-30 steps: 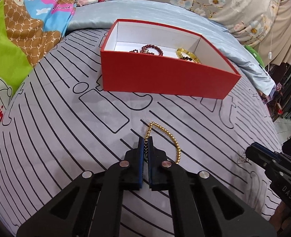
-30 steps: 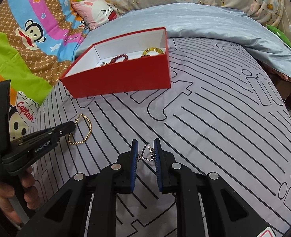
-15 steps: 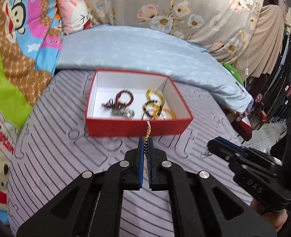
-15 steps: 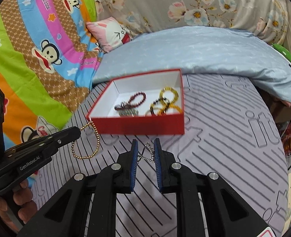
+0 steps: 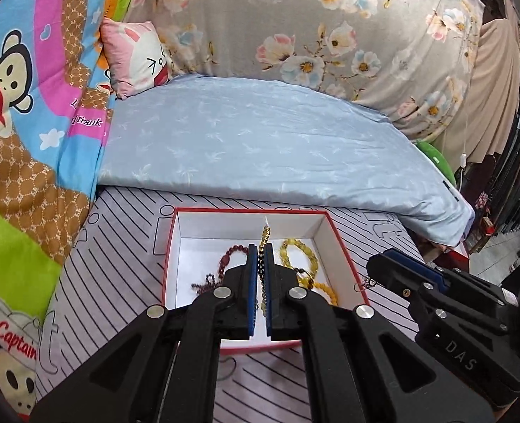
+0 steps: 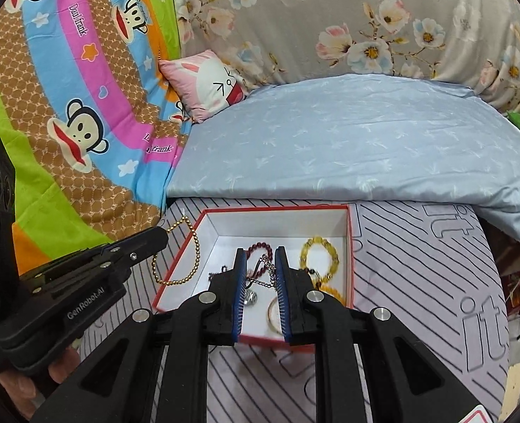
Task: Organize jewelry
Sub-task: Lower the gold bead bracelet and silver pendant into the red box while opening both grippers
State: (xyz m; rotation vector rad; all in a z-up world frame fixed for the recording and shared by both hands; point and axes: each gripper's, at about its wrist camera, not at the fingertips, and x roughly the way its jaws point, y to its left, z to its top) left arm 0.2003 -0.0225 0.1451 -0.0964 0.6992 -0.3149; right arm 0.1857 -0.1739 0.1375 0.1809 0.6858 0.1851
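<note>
Left wrist view: the left gripper is seen all but closed, pinching a gold bead chain whose top end sticks up past the tips while the rest hangs between the fingers. It is held above the red box, which sits on the striped bed cover. Inside the box a dark red bracelet lies to the left and yellow bead bracelets to the right. The right gripper is seen at the right, just past the box's right wall, with a thin silver piece dangling at its tip.

Right wrist view: the right gripper is seen narrowly parted and closed on a silver chain, whose loops hang between the pads over the near part of the box. A ring-like hoop is seen below the pads; whether it lies in the box cannot be told. At the left the left gripper is seen with the gold chain hanging as a loop across the box's left wall.

Both chains are judged light, limp and slippery, prone to swinging and snagging on the bracelets. A firm pinch on a short length of links is judged best, with the free loop left hanging.
</note>
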